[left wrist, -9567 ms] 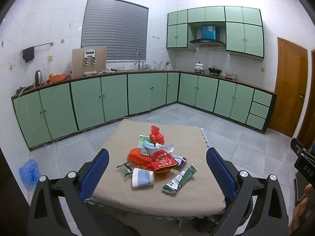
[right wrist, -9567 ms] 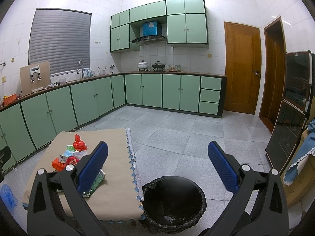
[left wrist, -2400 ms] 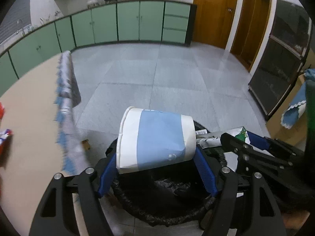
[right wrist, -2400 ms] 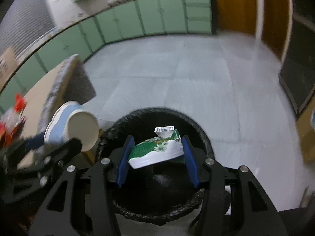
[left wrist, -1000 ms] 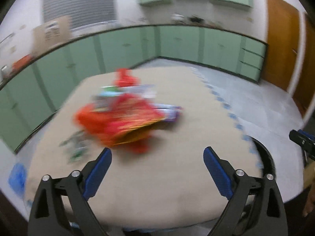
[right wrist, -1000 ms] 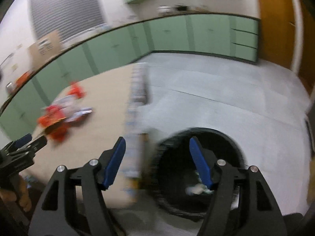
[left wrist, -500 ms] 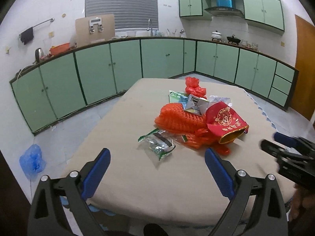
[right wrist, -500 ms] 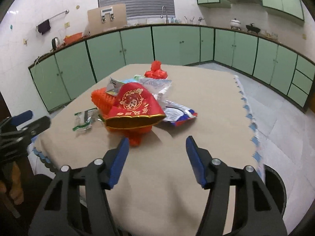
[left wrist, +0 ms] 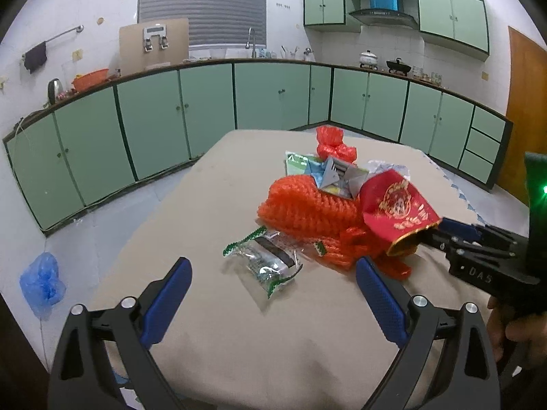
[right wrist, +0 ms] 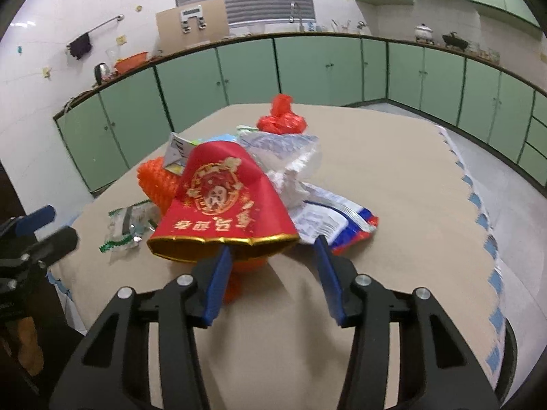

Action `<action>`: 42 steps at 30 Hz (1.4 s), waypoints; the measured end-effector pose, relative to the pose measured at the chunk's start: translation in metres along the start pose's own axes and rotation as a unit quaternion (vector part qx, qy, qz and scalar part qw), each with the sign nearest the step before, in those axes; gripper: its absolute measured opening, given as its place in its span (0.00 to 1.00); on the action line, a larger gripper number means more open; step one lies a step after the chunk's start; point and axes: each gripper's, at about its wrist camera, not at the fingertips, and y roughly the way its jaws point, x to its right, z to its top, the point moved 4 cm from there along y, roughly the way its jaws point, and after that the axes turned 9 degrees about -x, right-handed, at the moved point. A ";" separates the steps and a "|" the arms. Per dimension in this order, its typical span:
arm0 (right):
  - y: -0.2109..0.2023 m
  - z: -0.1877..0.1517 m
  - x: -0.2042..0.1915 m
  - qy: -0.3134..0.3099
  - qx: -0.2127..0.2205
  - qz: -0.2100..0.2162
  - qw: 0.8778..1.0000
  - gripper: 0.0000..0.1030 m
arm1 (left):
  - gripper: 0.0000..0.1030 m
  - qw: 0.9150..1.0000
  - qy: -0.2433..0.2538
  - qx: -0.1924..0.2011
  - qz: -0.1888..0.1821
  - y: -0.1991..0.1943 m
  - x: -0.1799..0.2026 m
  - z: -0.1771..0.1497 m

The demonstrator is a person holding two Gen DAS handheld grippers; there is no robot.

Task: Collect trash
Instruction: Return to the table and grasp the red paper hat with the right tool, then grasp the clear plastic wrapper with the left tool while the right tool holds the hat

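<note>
The half-closing, still-empty right gripper [right wrist: 271,256] should be pushed further around the red gold-rimmed fabric pouch [right wrist: 222,212] just ahead before clamping.

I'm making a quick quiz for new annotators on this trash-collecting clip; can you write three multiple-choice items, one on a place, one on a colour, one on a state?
1. Where does the clear wrapper with green edges lie?
A. on the floor
B. on the table, ahead of the left tongs
C. on the counter

2. What colour trims the red bag's open mouth?
A. gold
B. blue
C. white

3. How do the left tongs stand?
A. shut on the wrapper
C. shut on the net
B. open, holding nothing

Answers:
1 B, it rests on the beige table just past the blue pads.
2 A, a gold band runs along the rim.
3 B, the pads stand wide apart over bare cloth.
</note>
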 end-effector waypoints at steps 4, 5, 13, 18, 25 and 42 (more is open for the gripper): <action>0.002 0.004 -0.002 -0.002 0.003 0.020 1.000 0.12 | 0.92 1.000 -0.001 -0.008 0.002 0.008 0.000 -0.002; 0.001 0.005 -0.002 -0.001 0.006 0.022 1.000 0.10 | 0.92 1.000 -0.001 -0.009 0.002 0.009 0.000 -0.002; -0.020 0.006 0.005 0.027 0.023 0.045 0.998 0.04 | 0.92 1.000 0.003 -0.007 0.002 0.008 0.002 0.000; -0.040 0.001 0.018 0.055 0.036 0.043 0.997 0.03 | 0.92 1.000 0.003 -0.004 0.001 0.006 0.003 0.000; -0.059 -0.014 0.035 0.074 0.042 0.030 0.996 0.02 | 0.92 1.000 0.003 -0.007 -0.001 0.013 0.007 0.000; -0.068 -0.022 0.038 0.085 0.038 0.033 0.995 0.02 | 0.29 0.996 -0.036 -0.078 0.010 0.071 -0.010 0.003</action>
